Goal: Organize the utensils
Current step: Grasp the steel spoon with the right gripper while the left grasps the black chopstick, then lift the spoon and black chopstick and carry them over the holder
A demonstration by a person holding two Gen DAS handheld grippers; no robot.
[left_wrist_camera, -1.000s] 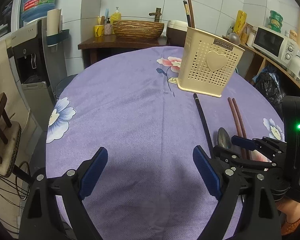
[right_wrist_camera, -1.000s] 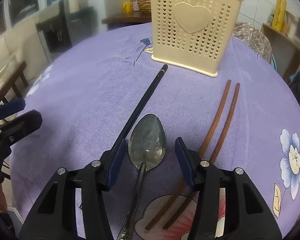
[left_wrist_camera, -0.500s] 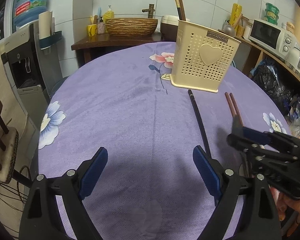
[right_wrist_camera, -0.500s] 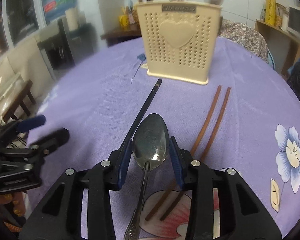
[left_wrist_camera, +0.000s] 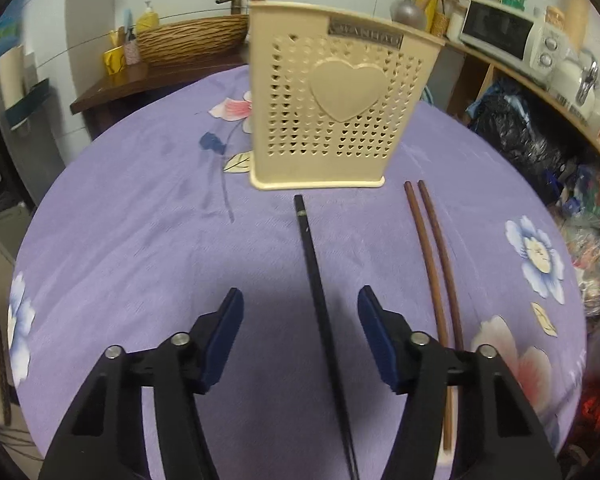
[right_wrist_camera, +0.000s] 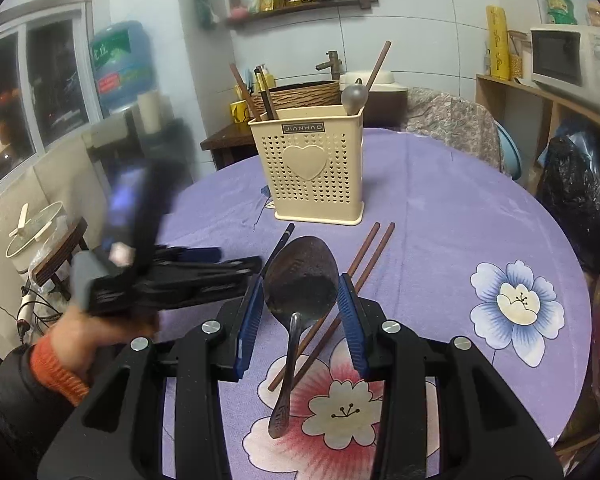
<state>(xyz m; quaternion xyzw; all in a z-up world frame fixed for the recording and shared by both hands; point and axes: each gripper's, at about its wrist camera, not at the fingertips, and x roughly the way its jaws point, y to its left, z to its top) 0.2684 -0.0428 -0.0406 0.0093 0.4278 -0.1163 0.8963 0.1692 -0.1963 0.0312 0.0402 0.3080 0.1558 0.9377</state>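
Spoon (right_wrist_camera: pixel 300 276): steel, stiff, light, probably slippery; right gripper (right_wrist_camera: pixel 301 312) is clamping its bowl edgewise above the table, before the caddy (right_wrist_camera: pixel 314 170), handle dangling, so likely to pivot; left gripper (left_wrist_camera: pixel 298 334) is gaping wide astride the black chopstick (left_wrist_camera: pixel 316 280)

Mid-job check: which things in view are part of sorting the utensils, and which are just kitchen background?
Job:
- metal spoon, held in the right gripper
- black chopstick, between the open left gripper fingers
- brown chopstick pair on the cloth
- cream holder

Background:
- microwave
- wicker basket
- water jug
- black bag
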